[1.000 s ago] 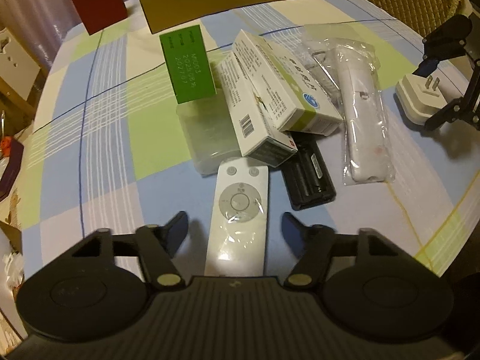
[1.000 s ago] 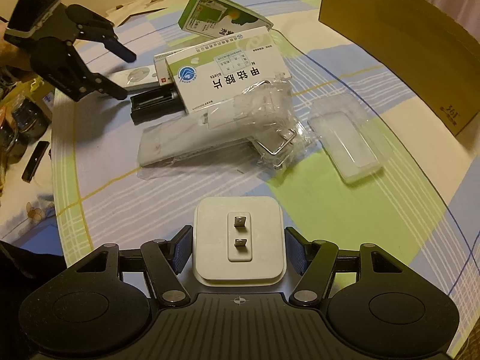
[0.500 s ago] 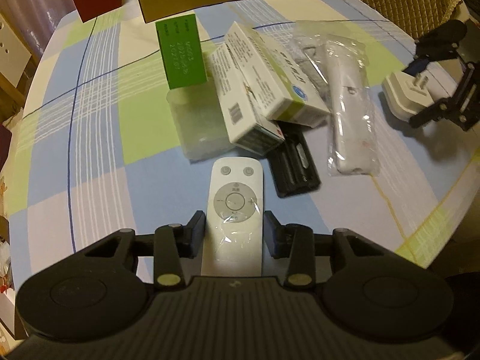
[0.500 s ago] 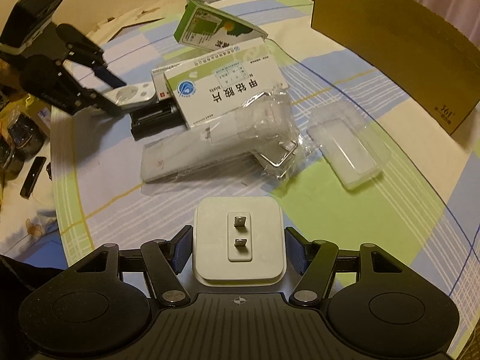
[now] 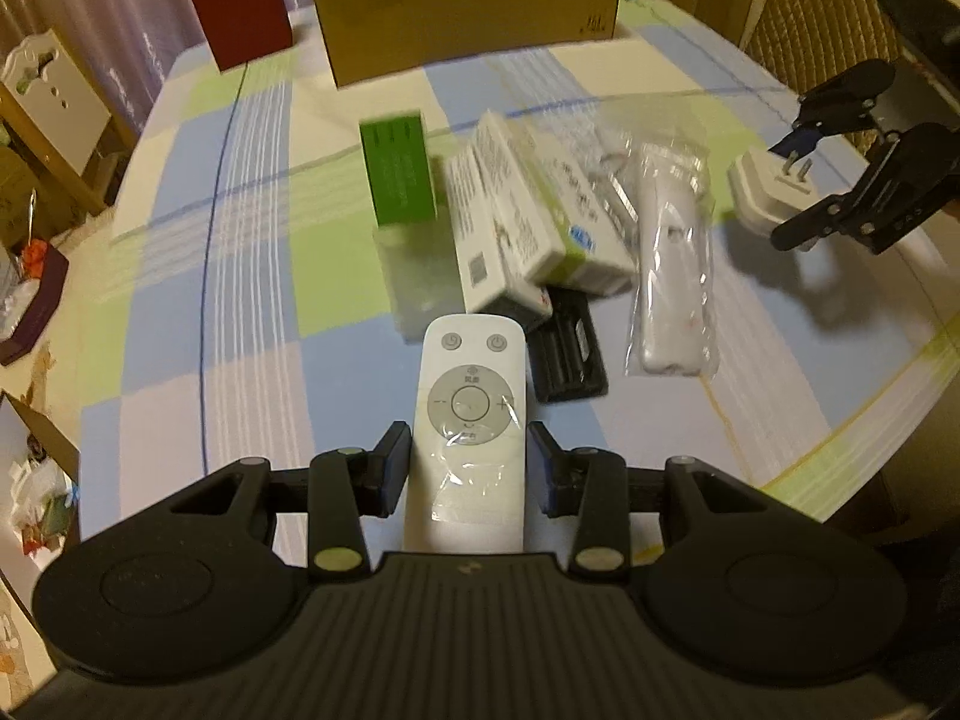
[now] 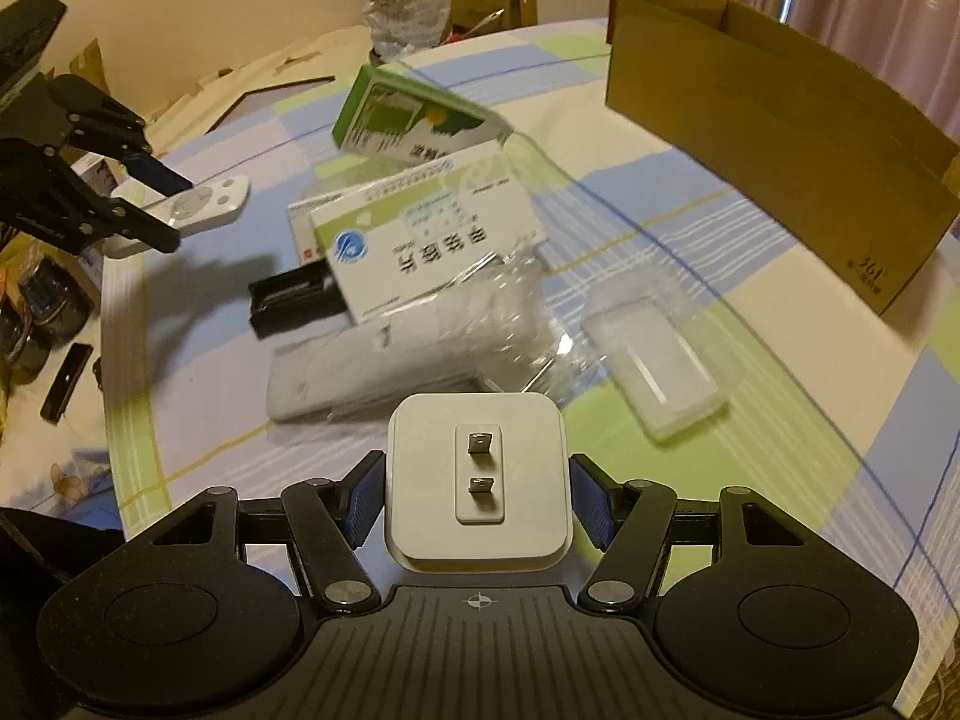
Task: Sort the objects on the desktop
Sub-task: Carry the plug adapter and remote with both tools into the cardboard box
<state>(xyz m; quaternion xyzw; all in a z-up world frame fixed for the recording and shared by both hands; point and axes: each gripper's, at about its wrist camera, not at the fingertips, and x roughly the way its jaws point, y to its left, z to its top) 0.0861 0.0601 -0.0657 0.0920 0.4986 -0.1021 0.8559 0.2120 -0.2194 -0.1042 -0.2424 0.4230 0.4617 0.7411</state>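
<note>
My left gripper (image 5: pixel 469 468) is shut on a white remote (image 5: pixel 471 414) wrapped in clear film and holds it above the checked tablecloth. The right wrist view shows that remote (image 6: pixel 198 210) off the cloth at the far left. My right gripper (image 6: pixel 477 495) is shut on a white plug adapter (image 6: pixel 477 480), prongs facing the camera. The left wrist view has that adapter (image 5: pixel 762 192) lifted at the right. Between them lies a pile: a green box (image 5: pixel 399 168), white medicine boxes (image 5: pixel 522 222), a black battery charger (image 5: pixel 567 354) and a bagged white handset (image 5: pixel 669 264).
An open cardboard box (image 6: pixel 780 138) stands at the table's far side beside a dark red box (image 5: pixel 240 6). A clear plastic case (image 6: pixel 654 360) lies right of the pile. A wicker chair (image 5: pixel 810 18) is past the table's right edge. Clutter sits off the left edge.
My left gripper went from open around the remote to shut on it, then lifted it off the cloth. The right gripper kept the adapter and rose, so the table looks farther below.
</note>
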